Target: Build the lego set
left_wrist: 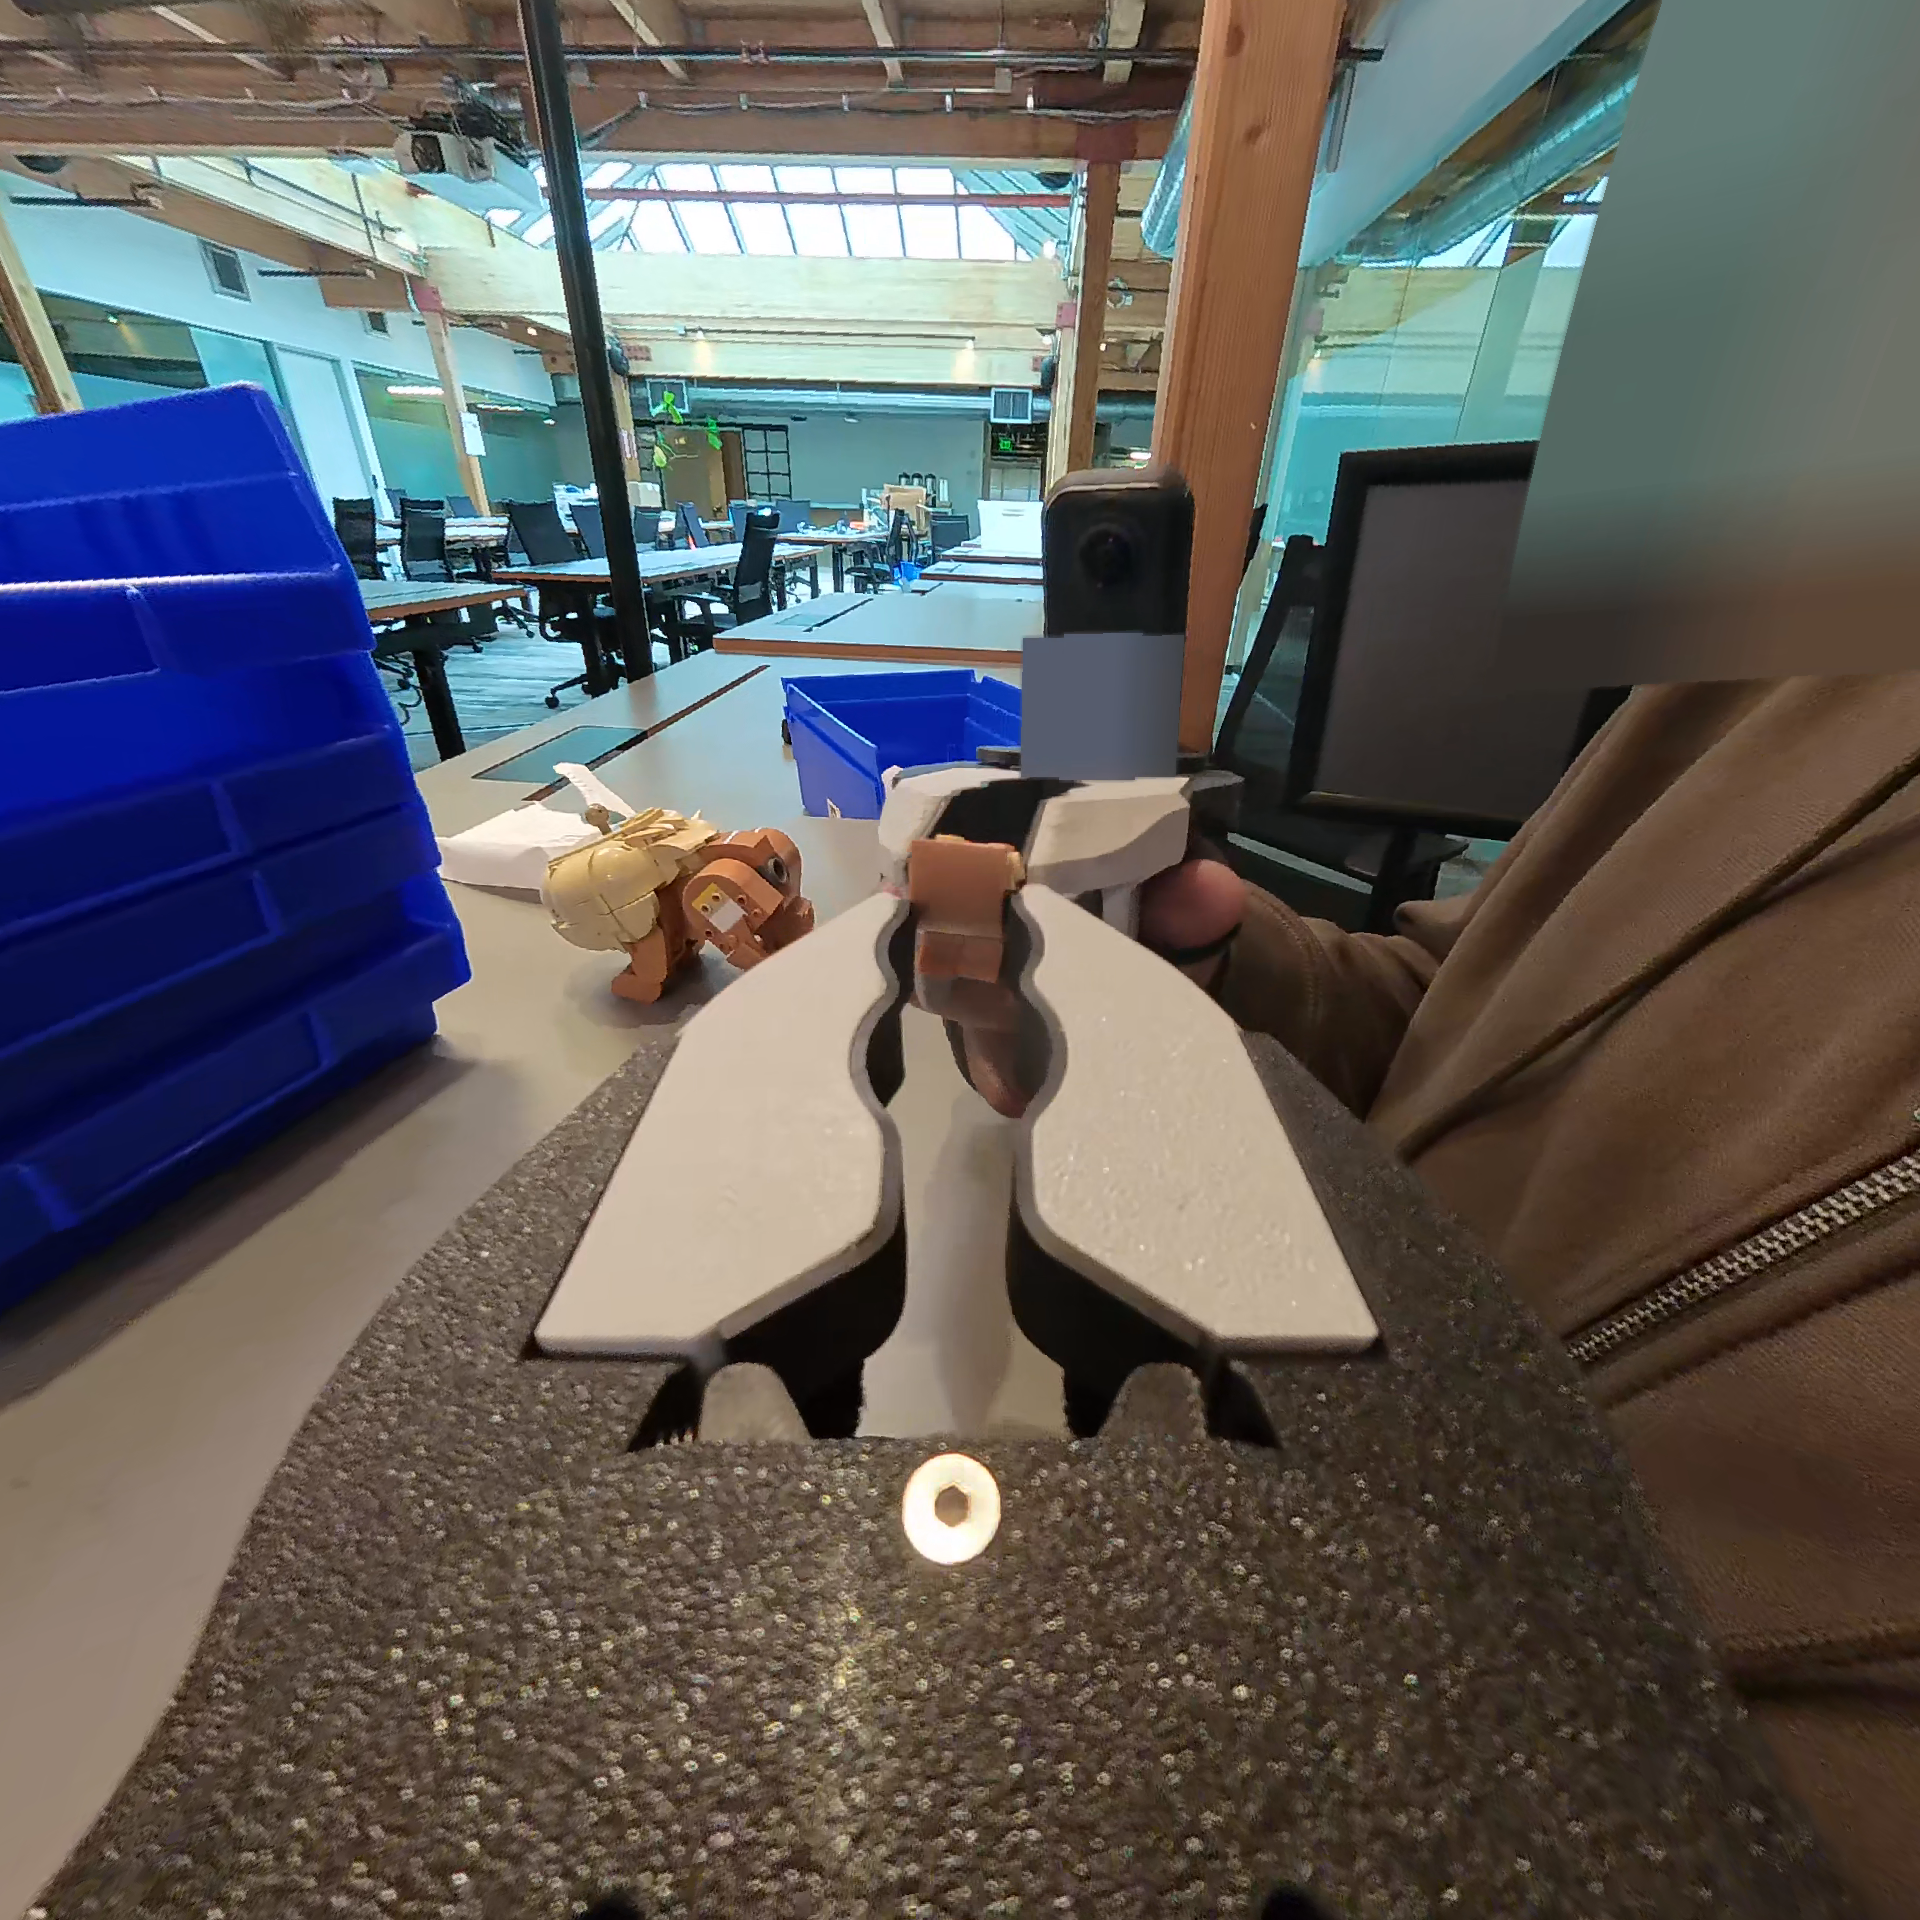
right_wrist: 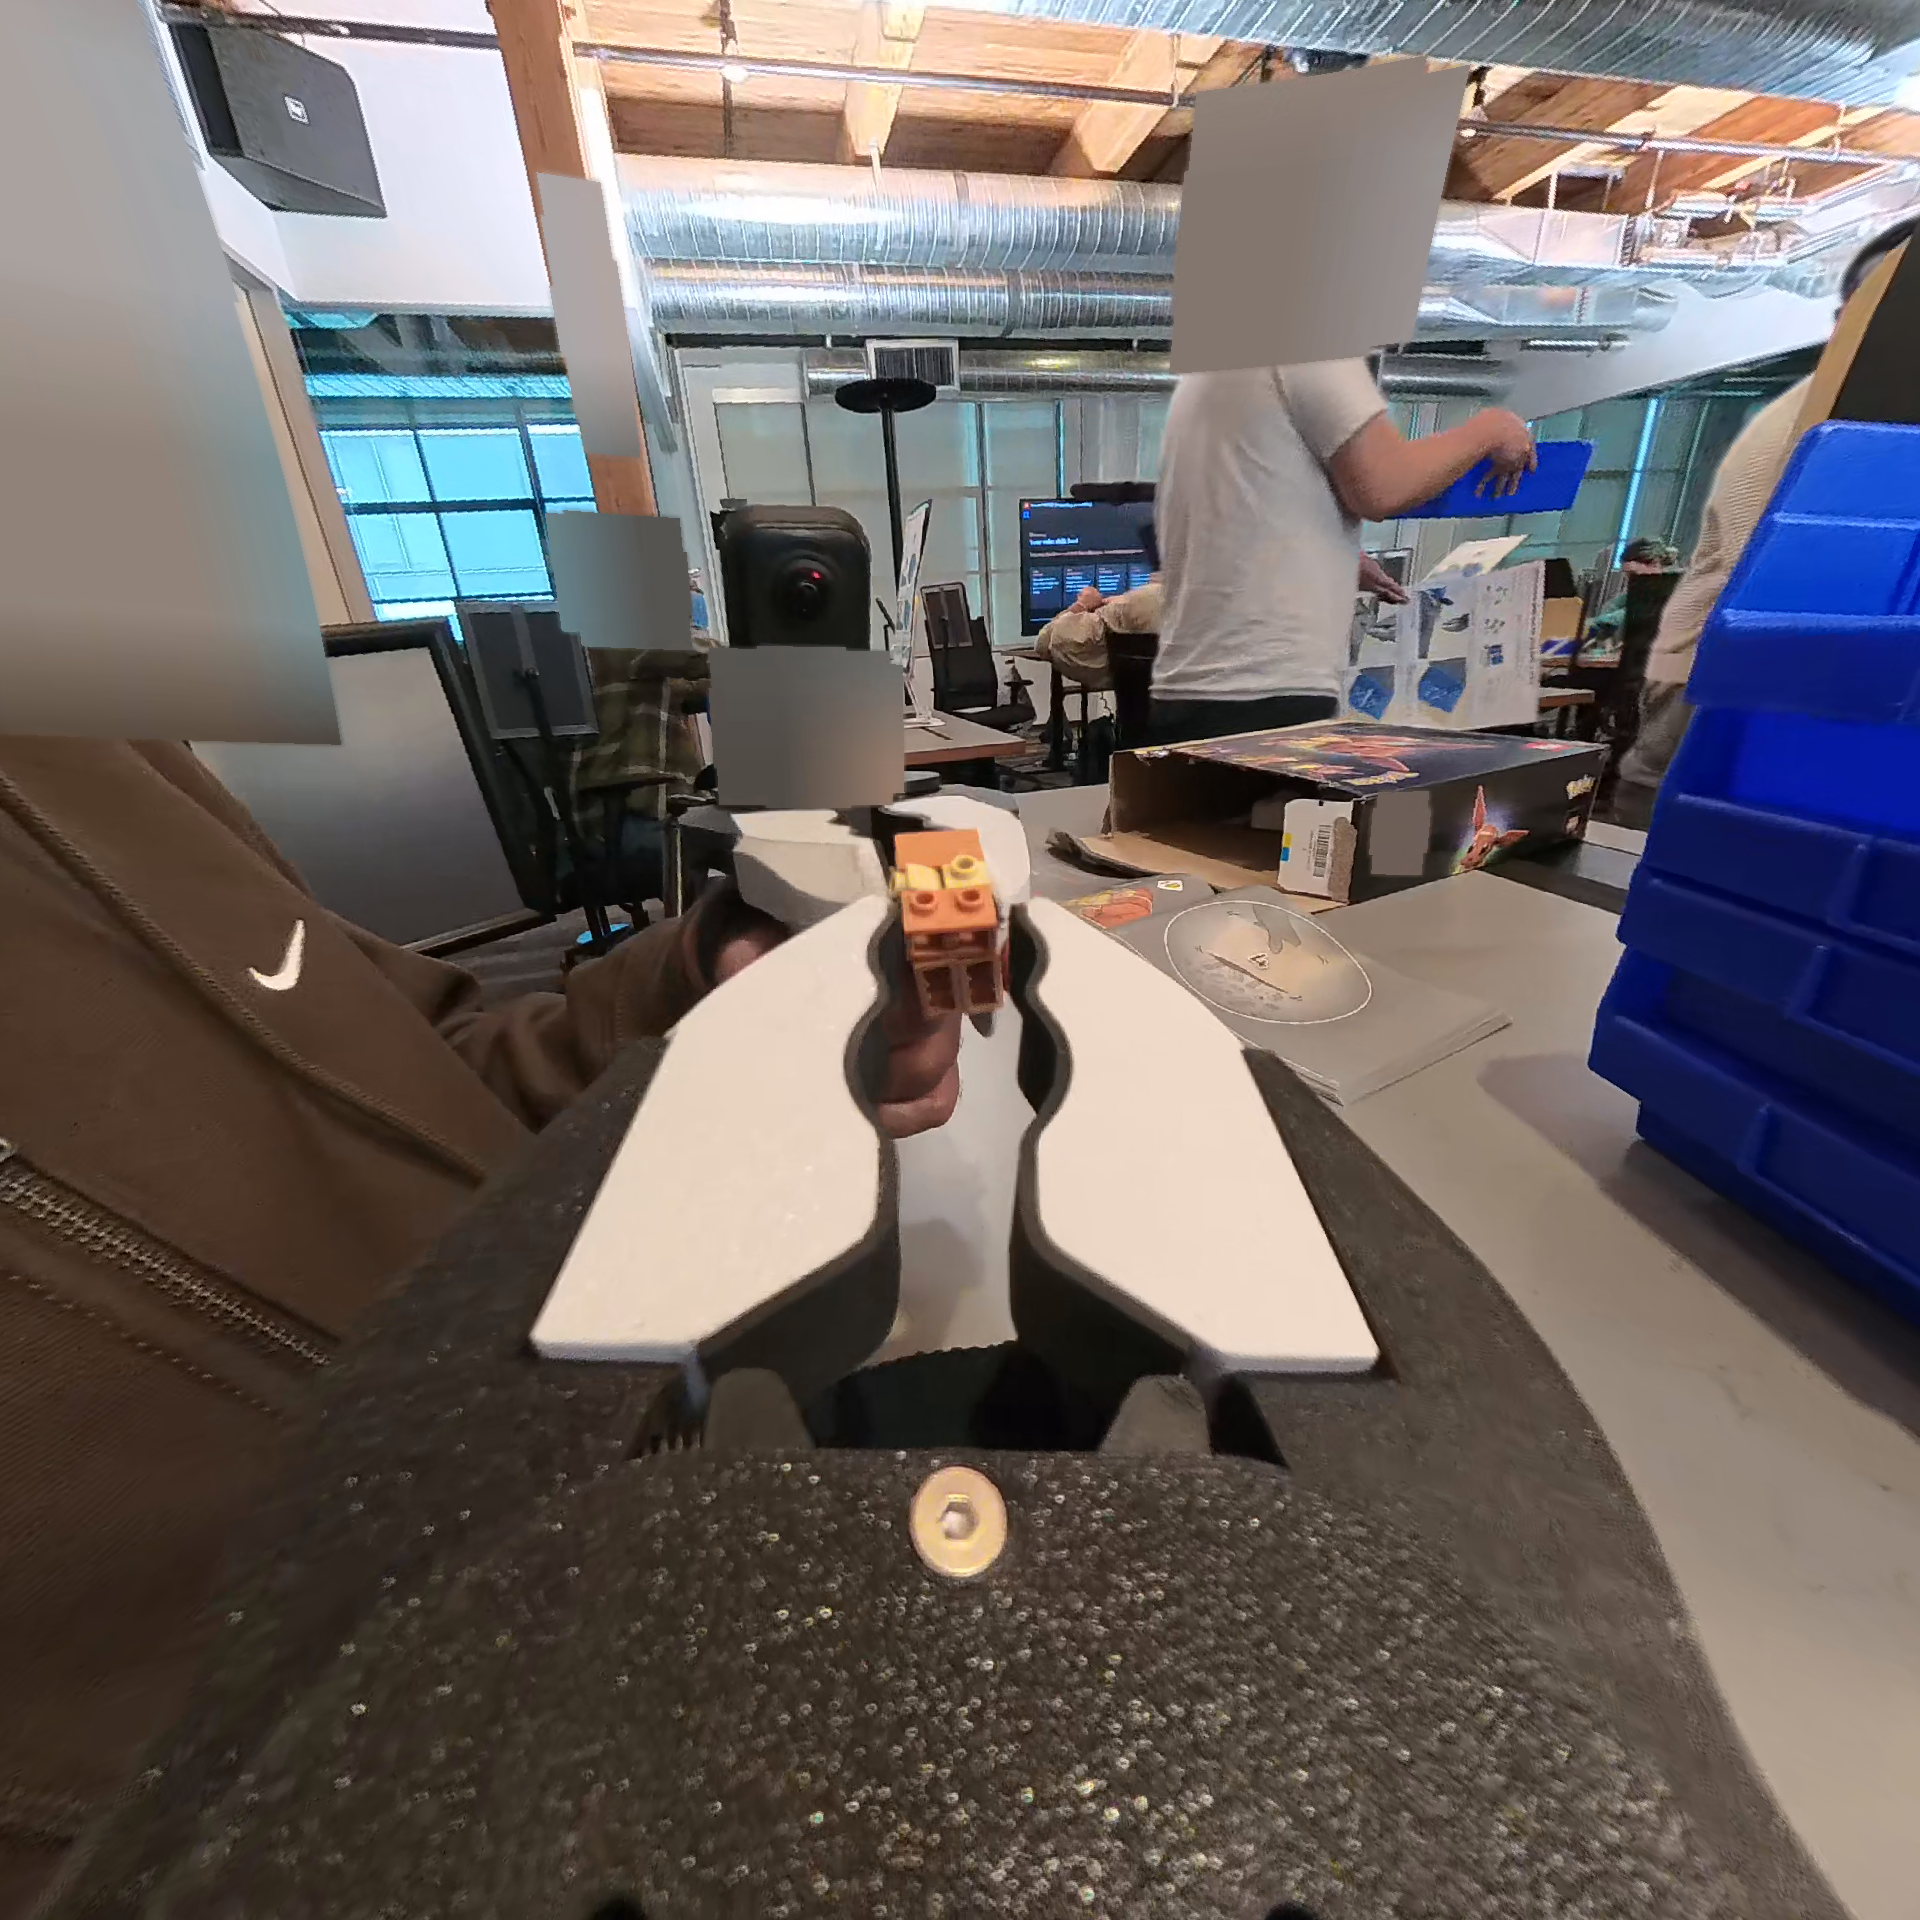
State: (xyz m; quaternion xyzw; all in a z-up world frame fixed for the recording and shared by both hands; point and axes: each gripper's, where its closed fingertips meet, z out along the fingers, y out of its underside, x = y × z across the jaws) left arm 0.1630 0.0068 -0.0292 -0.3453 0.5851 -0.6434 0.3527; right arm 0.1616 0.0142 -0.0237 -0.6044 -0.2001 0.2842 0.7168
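A small orange-brown lego sub-assembly with tan studs is held in the air between my two grippers, which face each other. My left gripper is shut on its near end. My right gripper shows beyond it, white-fingered, held by a hand. In the right wrist view my right gripper is shut on the same sub-assembly, and the left gripper shows behind it. A partly built tan and brown lego model stands on the grey table, left of the grippers.
Stacked blue bins stand at the left, also in the right wrist view. Another blue bin and white paper lie behind the model. An open lego box and instruction booklets lie on the table. A person stands behind. The grippers are tip to tip, or close to it.
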